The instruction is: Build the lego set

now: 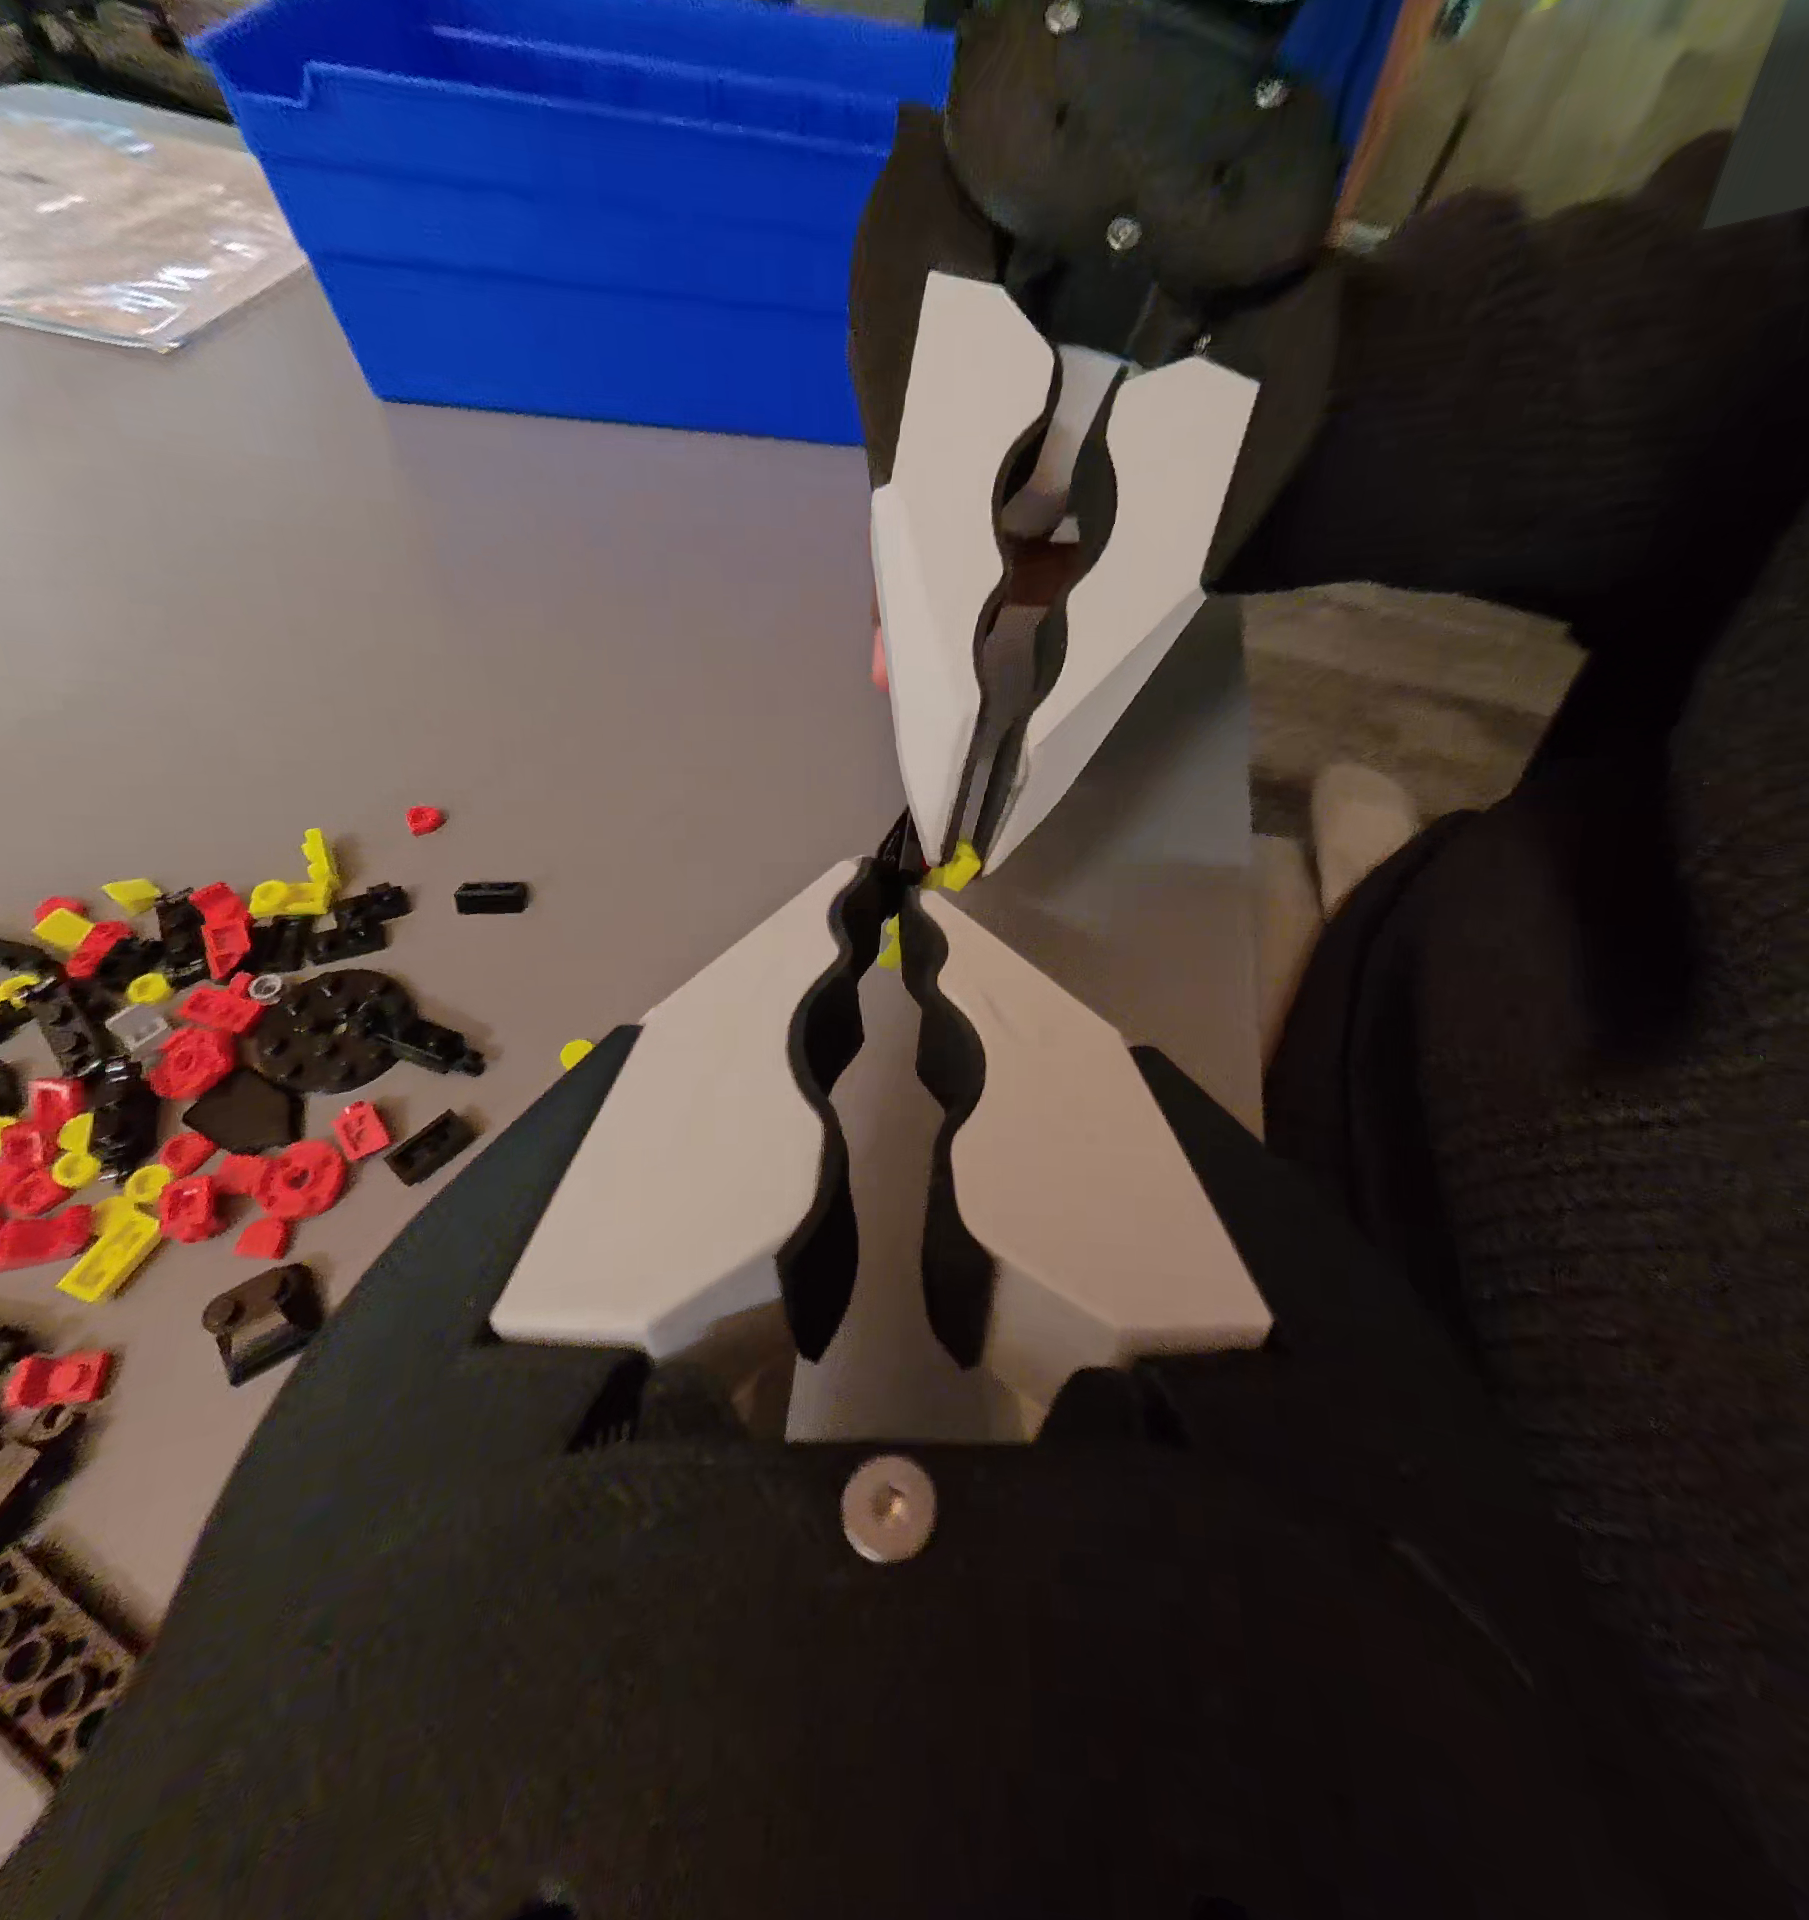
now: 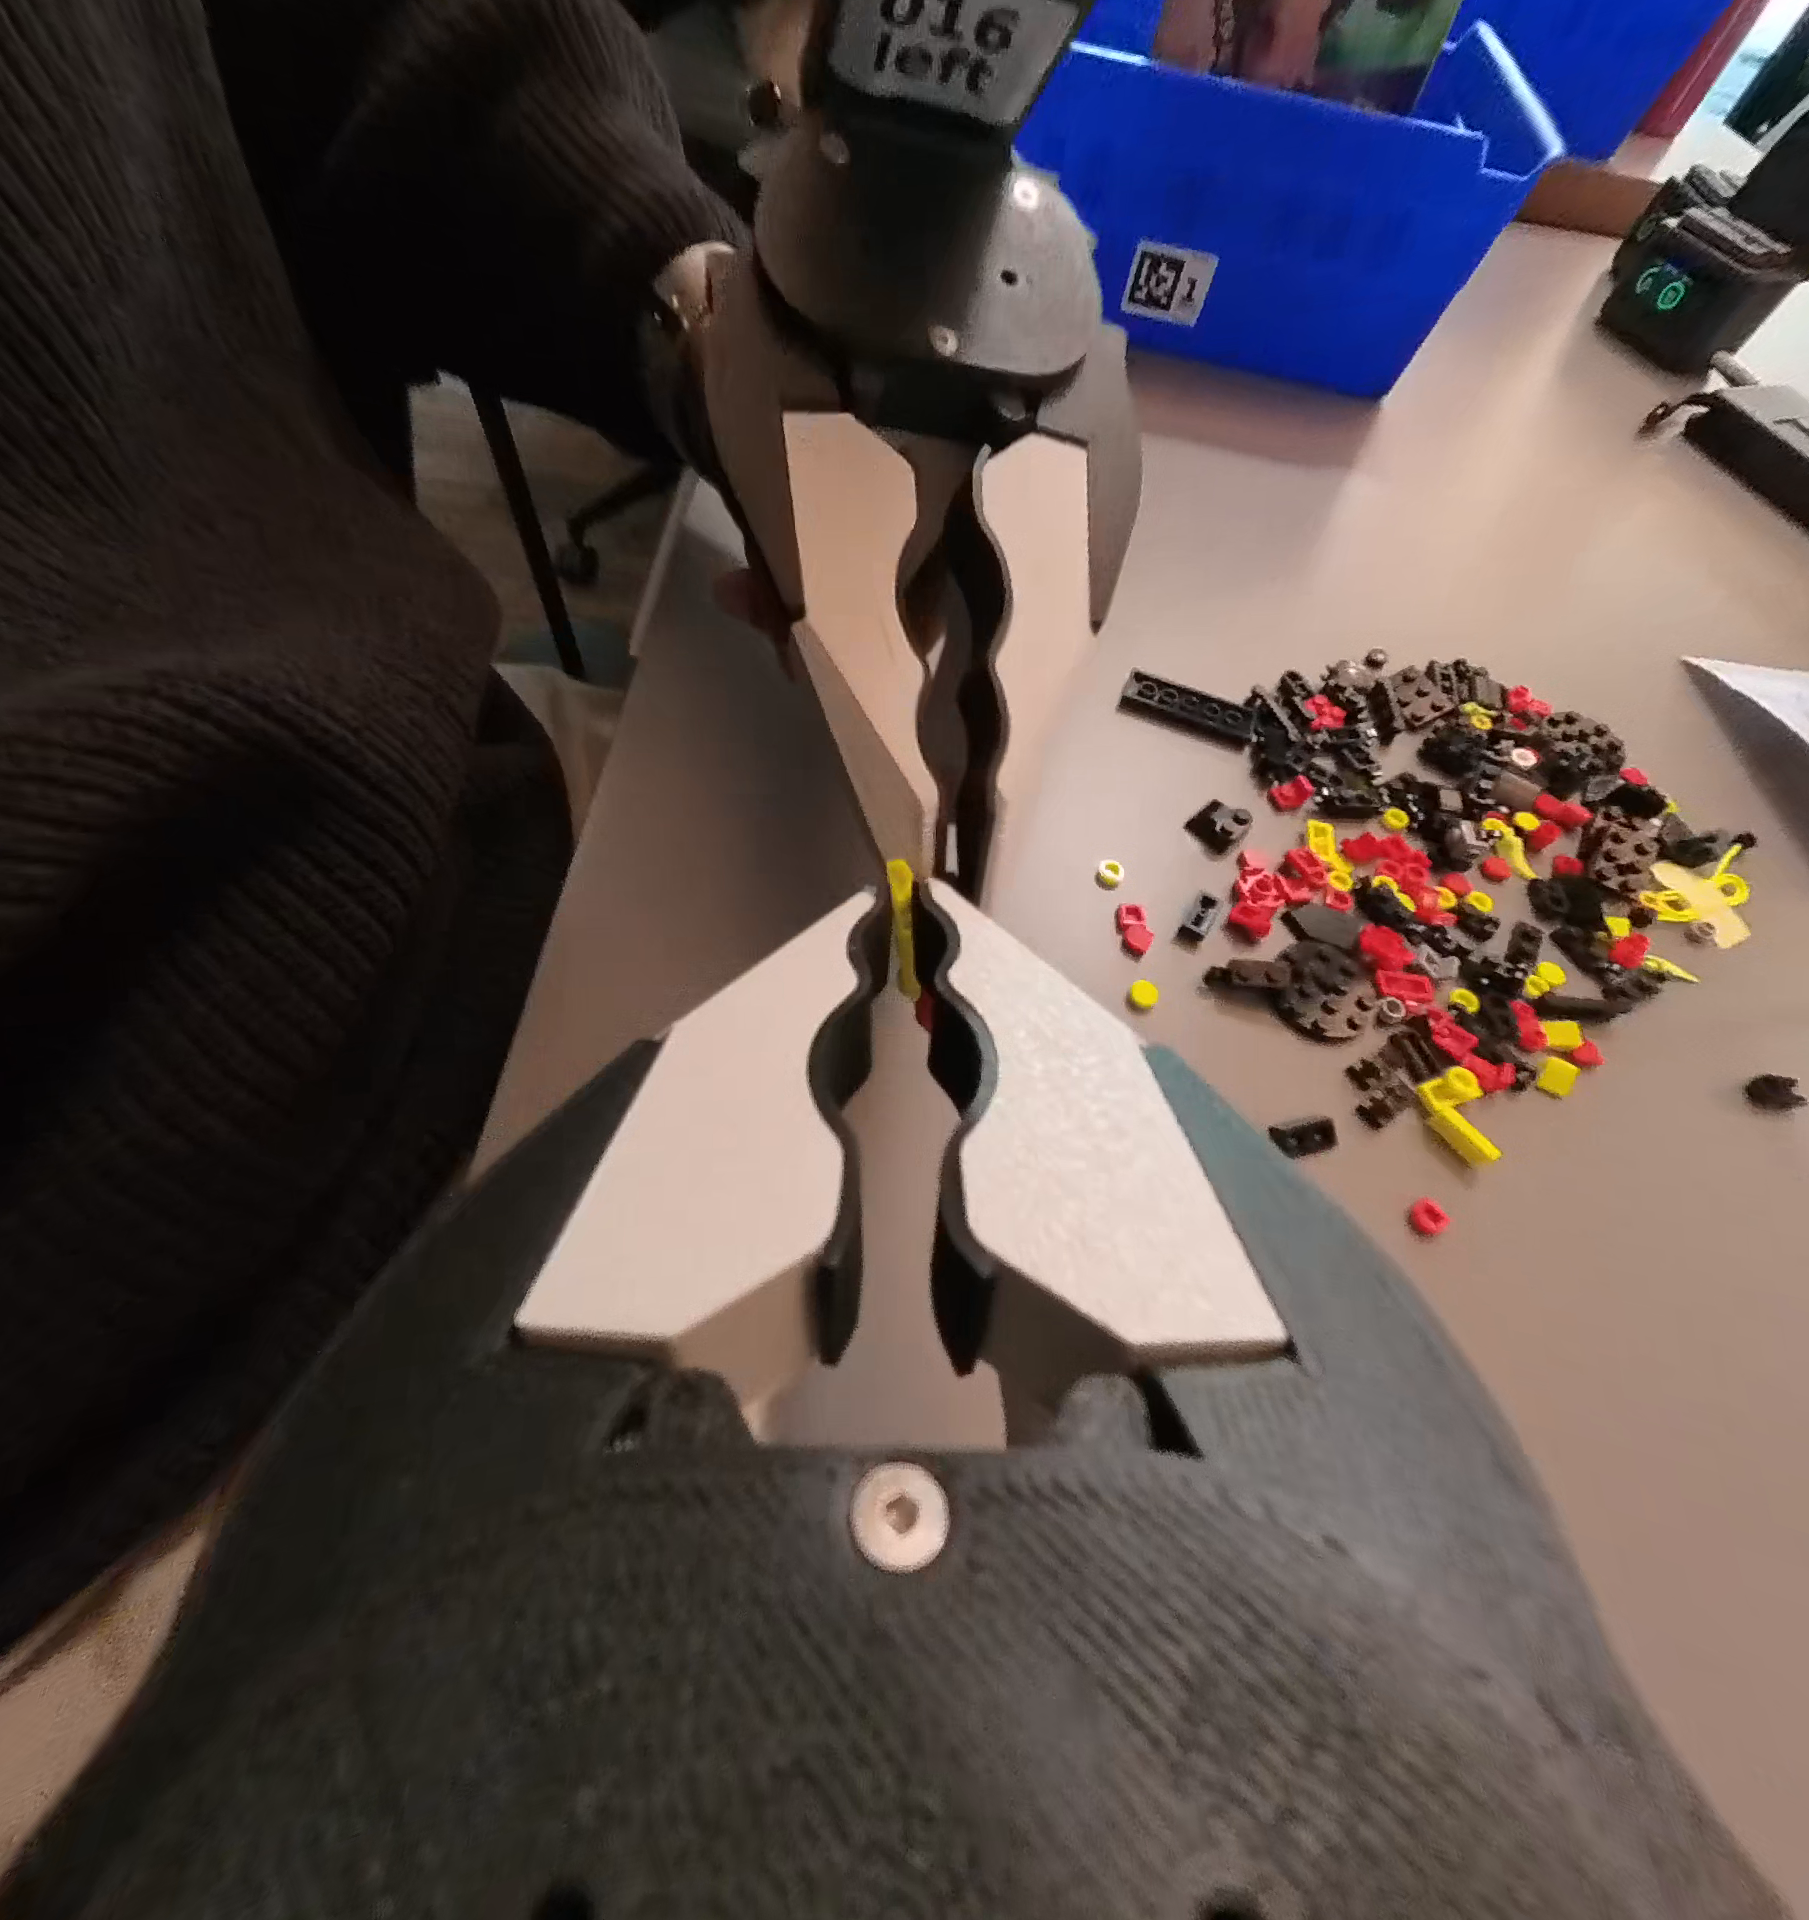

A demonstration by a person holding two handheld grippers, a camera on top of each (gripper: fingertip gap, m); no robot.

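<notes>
1. Lego piece (image 2: pixel 901 928) – thin, yellow, on edge – sits clamped in the right gripper (image 2: pixel 905 914), held over the table's near edge.
2. Left gripper (image 1: pixel 884 894) meets it tip to tip, pinched on a small black-and-yellow bit (image 1: pixel 895 883).
3. Both grippers have pale faceted fingers (image 1: pixel 713 1122) with wavy black pads.
4. Loose pile (image 2: pixel 1451 904) of red, yellow and black bricks lies on the smooth grey table (image 2: pixel 1347 582) – well apart from the grippers.
5. Blue bin (image 1: pixel 567 208) stands behind; a dark knitted sleeve (image 2: pixel 204 727) crowds one side.
</notes>
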